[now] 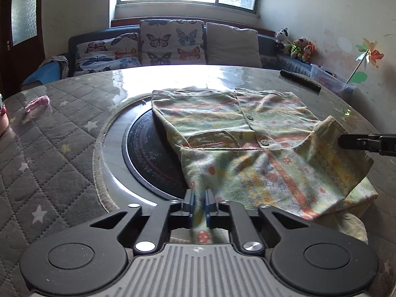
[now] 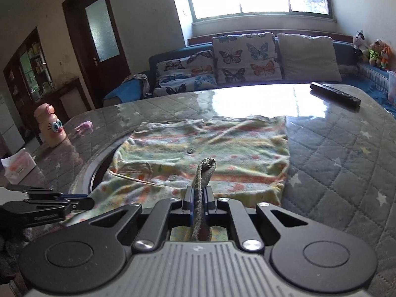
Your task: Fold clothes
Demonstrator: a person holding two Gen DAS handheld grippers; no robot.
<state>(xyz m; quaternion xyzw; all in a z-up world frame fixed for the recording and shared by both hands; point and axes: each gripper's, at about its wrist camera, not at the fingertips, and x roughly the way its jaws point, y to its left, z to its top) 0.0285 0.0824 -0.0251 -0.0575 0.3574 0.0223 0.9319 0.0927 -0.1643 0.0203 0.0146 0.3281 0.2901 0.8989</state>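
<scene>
A small patterned child's cardigan [image 1: 235,133] in green, yellow and orange lies on the round table, partly over the dark centre disc. My left gripper [image 1: 200,194] is shut on the near part of the cardigan. My right gripper [image 2: 199,193] is shut on the ribbed cuff [image 2: 206,170] of a sleeve and holds it lifted above the cardigan [image 2: 210,153]. The right gripper [image 1: 341,141] shows at the right edge of the left wrist view, holding the sleeve folded up. The left gripper [image 2: 81,201] shows at the lower left of the right wrist view.
The table has a quilted grey cover [image 1: 49,148] and a dark round centre disc [image 1: 148,153]. A black remote [image 2: 334,94] lies at the far right. A pink bottle with eyes [image 2: 50,126], a tissue box [image 2: 18,165] and a small pink object [image 1: 37,102] stand left. A sofa [image 2: 247,59] is behind.
</scene>
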